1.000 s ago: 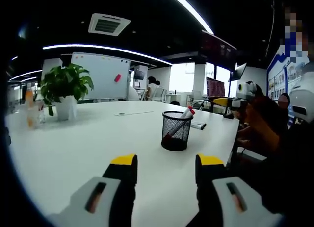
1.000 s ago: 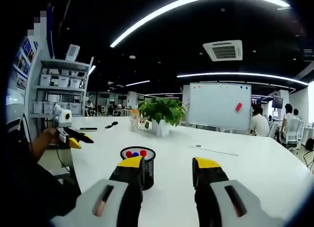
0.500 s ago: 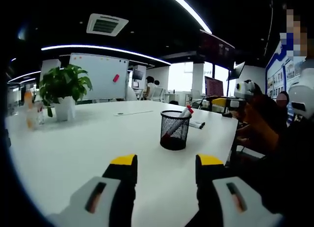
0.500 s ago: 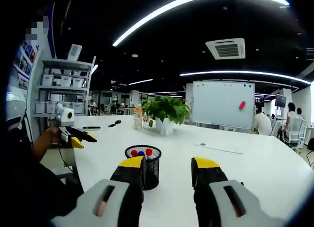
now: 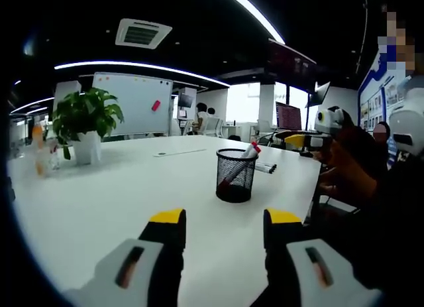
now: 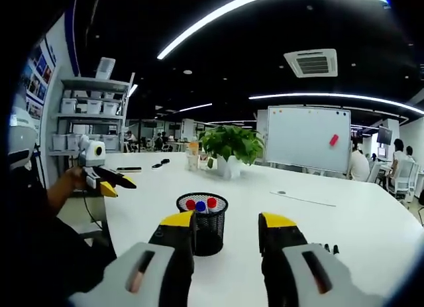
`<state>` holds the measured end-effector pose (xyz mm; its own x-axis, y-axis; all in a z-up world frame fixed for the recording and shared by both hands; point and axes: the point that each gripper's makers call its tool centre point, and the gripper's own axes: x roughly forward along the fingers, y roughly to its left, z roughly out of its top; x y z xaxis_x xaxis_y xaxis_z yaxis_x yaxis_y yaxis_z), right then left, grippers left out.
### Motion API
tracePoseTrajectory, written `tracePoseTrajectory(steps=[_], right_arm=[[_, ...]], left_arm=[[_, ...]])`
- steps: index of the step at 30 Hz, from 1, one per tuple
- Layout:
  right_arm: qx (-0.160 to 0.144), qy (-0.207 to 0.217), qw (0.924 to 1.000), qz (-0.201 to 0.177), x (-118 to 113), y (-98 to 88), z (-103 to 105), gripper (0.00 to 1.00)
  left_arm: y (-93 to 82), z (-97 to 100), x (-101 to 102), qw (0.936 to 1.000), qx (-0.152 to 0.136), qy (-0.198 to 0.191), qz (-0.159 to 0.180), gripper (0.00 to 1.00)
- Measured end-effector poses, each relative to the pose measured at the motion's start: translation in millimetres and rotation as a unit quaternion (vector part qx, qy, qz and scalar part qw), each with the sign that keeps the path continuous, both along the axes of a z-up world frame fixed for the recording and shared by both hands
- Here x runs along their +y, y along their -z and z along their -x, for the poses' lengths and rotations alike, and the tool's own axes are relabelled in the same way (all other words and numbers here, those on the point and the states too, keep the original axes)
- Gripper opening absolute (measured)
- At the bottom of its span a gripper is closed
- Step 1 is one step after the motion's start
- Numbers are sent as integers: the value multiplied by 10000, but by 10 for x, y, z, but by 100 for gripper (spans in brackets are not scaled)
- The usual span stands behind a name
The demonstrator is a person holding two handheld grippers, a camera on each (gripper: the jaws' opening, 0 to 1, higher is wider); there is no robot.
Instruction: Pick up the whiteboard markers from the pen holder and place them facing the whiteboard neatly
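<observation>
In the left gripper view, the left gripper (image 5: 222, 221) hovers low over the white counter (image 5: 112, 194) with its two yellow-tipped jaws spread wide and nothing between them. Ahead of the jaws, well apart from them, stands the black mesh pen holder (image 5: 236, 176), upright on the counter, with a red-capped whiteboard marker (image 5: 248, 153) leaning out over its rim. Just beyond the holder a few more markers (image 5: 266, 168) lie flat on the counter near its far edge. A potted plant (image 5: 85, 124) stands at the left of the counter, and the whiteboard (image 5: 134, 102) stands behind the counter's far side. At the right a person's hand holds the right gripper (image 5: 311, 140) above the counter's edge; how far its jaws are parted cannot be told there. In the right gripper view, the right gripper (image 6: 225, 227) has its jaws wide apart and empty. The pen holder (image 6: 205, 221) sits just beyond the left jaw, partly hidden by it, with red and blue marker caps (image 6: 200, 204) showing at its mouth. The left gripper (image 6: 106, 178) is held at the left by a hand.
</observation>
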<state>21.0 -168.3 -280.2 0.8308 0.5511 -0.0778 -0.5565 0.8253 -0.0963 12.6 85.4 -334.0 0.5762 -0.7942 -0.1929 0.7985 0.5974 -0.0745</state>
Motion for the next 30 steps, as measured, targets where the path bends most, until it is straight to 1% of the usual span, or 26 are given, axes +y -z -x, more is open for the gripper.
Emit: tracePoseTrajectory(steps=[11,30], right_arm=[[49,-85,9999,-46,69,19,12,39],[126,-269,9996,29,241,108,10,39]], left_arm=[[14,6,11,10000,-3,3,-29,48],[37,1,27,10000,11,-3,-56,48]])
